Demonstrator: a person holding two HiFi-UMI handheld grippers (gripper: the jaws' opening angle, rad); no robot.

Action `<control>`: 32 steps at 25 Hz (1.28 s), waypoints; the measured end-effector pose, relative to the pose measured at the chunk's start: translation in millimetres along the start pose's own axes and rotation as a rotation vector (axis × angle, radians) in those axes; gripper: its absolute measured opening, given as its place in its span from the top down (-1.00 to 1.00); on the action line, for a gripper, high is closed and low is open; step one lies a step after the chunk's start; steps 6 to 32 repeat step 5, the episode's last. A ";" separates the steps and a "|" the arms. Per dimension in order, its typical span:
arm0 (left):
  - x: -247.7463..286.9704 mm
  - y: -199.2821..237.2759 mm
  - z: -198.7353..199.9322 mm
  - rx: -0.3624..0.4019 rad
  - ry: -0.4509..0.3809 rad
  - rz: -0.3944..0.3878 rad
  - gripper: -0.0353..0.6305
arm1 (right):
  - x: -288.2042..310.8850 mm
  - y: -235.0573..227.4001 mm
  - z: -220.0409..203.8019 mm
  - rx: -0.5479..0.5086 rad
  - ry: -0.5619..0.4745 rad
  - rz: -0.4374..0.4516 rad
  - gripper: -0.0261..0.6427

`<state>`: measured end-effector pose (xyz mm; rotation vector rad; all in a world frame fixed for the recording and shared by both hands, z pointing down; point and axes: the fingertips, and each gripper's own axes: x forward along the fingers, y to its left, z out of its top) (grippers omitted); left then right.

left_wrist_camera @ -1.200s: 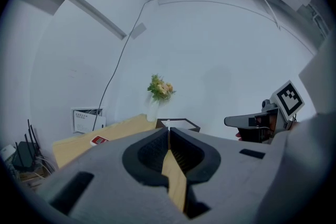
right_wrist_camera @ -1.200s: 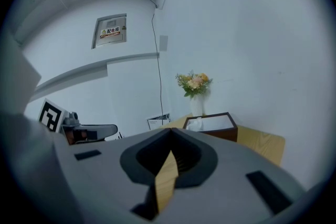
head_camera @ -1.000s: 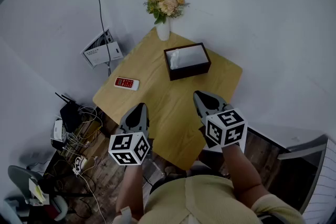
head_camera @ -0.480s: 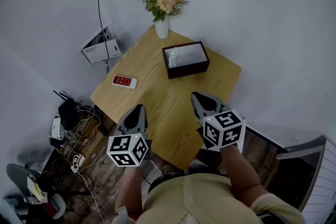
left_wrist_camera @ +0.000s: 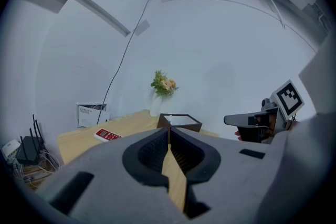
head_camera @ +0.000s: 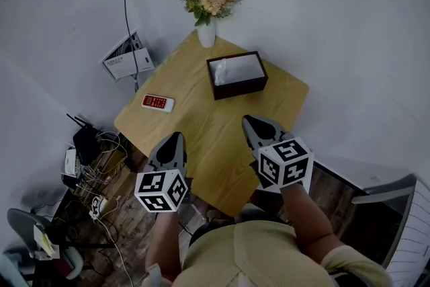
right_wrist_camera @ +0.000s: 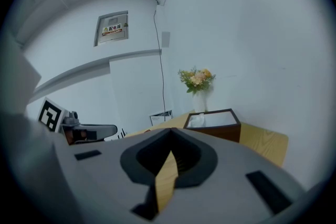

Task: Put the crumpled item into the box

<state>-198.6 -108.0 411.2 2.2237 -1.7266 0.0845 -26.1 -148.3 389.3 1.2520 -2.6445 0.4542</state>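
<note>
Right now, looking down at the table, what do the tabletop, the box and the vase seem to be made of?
The table looks like light wood or wood-look laminate: an even yellow-tan matt top, with the grain too faint to tell which. The box is probably dark-stained wood or stiff board, given its straight thin walls and dull brown finish. The vase is likely ceramic, perhaps opaque glass, with a smooth plain white body.

Seven things, six kinds.
One square light-wood table (head_camera: 201,134), one dark brown open box (head_camera: 240,87), one white crumpled item (head_camera: 235,68), one white vase of flowers (head_camera: 206,35), one red-and-white remote (head_camera: 158,103); two grey grippers: left gripper (head_camera: 176,138), right gripper (head_camera: 248,121).
</note>
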 end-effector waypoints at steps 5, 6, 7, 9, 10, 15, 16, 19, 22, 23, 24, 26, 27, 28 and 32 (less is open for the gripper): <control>0.8 1.0 -2.5 -0.004 0.005 0.003 0.80 | 2.1 -0.3 0.1 0.005 -0.001 0.008 0.83; 0.8 1.0 -2.5 -0.004 0.005 0.003 0.80 | 2.1 -0.3 0.1 0.005 -0.001 0.008 0.83; 0.8 1.0 -2.5 -0.004 0.005 0.003 0.80 | 2.1 -0.3 0.1 0.005 -0.001 0.008 0.83; 0.8 1.0 -2.5 -0.004 0.005 0.003 0.80 | 2.1 -0.3 0.1 0.005 -0.001 0.008 0.83; 0.8 1.0 -2.5 -0.004 0.005 0.003 0.80 | 2.1 -0.3 0.1 0.005 -0.001 0.008 0.83; 0.8 1.0 -2.5 -0.004 0.005 0.003 0.80 | 2.1 -0.3 0.1 0.005 -0.001 0.008 0.83; 0.8 1.0 -2.5 -0.004 0.005 0.003 0.80 | 2.1 -0.3 0.1 0.005 -0.001 0.008 0.83; 0.8 1.0 -2.5 -0.004 0.005 0.003 0.80 | 2.1 -0.3 0.1 0.005 -0.001 0.008 0.83; 0.8 1.0 -2.5 -0.004 0.005 0.003 0.80 | 2.1 -0.3 0.1 0.005 -0.001 0.008 0.83; 0.8 1.0 -2.5 -0.004 0.005 0.003 0.80 | 2.1 -0.3 0.1 0.005 -0.001 0.008 0.83; 0.8 1.0 -2.5 -0.004 0.005 0.003 0.80 | 2.1 -0.3 0.1 0.005 -0.001 0.008 0.83; 0.8 1.0 -2.5 -0.004 0.005 0.003 0.80 | 2.1 -0.3 0.1 0.005 -0.001 0.008 0.83; 0.8 1.0 -2.5 -0.004 0.005 0.003 0.80 | 2.1 -0.3 0.1 0.005 -0.001 0.008 0.83; 0.8 1.0 -2.5 -0.004 0.005 0.003 0.80 | 2.1 -0.3 0.1 0.005 -0.001 0.008 0.83; 0.8 1.0 -2.5 -0.004 0.005 0.003 0.80 | 2.1 -0.3 0.1 0.005 -0.001 0.008 0.83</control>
